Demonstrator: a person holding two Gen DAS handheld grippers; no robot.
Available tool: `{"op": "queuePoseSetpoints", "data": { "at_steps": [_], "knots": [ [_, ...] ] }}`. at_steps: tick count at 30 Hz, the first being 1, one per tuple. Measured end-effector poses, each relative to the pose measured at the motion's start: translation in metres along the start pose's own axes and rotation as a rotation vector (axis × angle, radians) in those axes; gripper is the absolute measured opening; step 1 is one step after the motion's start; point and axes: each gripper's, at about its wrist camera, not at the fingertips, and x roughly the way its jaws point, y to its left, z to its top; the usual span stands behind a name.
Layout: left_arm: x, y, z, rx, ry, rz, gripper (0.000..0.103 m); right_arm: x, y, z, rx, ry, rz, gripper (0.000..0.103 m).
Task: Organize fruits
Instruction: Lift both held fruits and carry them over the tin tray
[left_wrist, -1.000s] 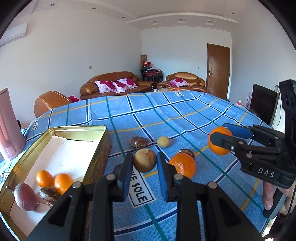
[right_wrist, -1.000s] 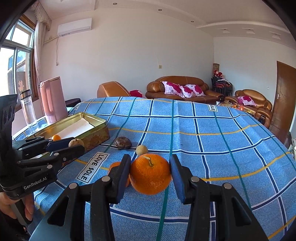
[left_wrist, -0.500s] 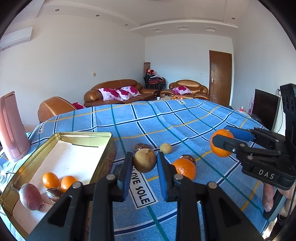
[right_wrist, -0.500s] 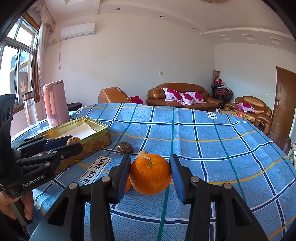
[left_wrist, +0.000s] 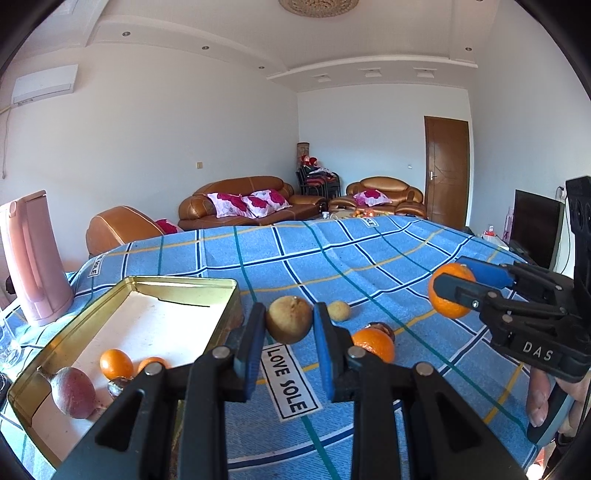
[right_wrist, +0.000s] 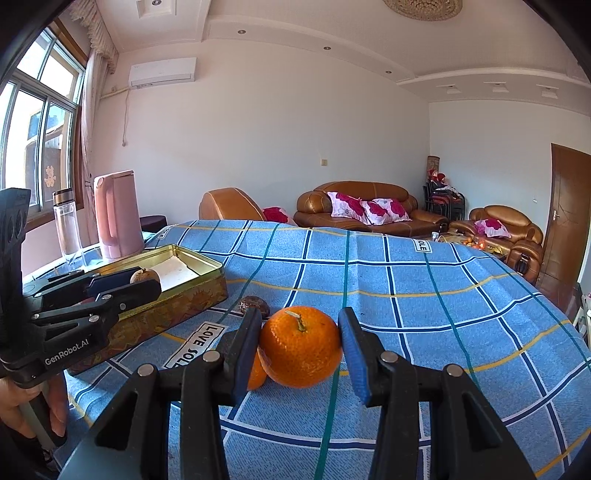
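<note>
- The left gripper (left_wrist: 289, 325) pinches a brown fruit (left_wrist: 288, 319) in its jaws; its round skin could slip before reaching the tin (left_wrist: 184, 283).
- The right gripper (right_wrist: 300, 345) clamps an orange (right_wrist: 300, 346); squeezing harder might bruise it.

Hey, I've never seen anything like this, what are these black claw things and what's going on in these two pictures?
They are hand-held two-finger grippers, one in each hand, each with a camera looking along its fingers. The left gripper clamps a brownish round fruit; the right gripper clamps an orange. Each view also shows the other gripper from the side. On the blue checked tablecloth sit a gold tin already holding several fruits, another orange, a small pale fruit and a pink kettle.
</note>
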Motion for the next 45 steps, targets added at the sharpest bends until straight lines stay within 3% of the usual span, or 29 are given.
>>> {"op": "queuePoseSetpoints", "data": {
  "at_steps": [16,45],
  "knots": [
    [-0.006,0.005,-0.002,-0.001,-0.005,0.045,0.027,-0.003,0.006,0.001,-0.028,-0.019,0.009,0.045],
    [-0.022,0.048,-0.007,-0.057,0.018,0.125,0.027,0.014,0.076,0.028,-0.114,-0.036,0.138,0.045]
  ]
}}
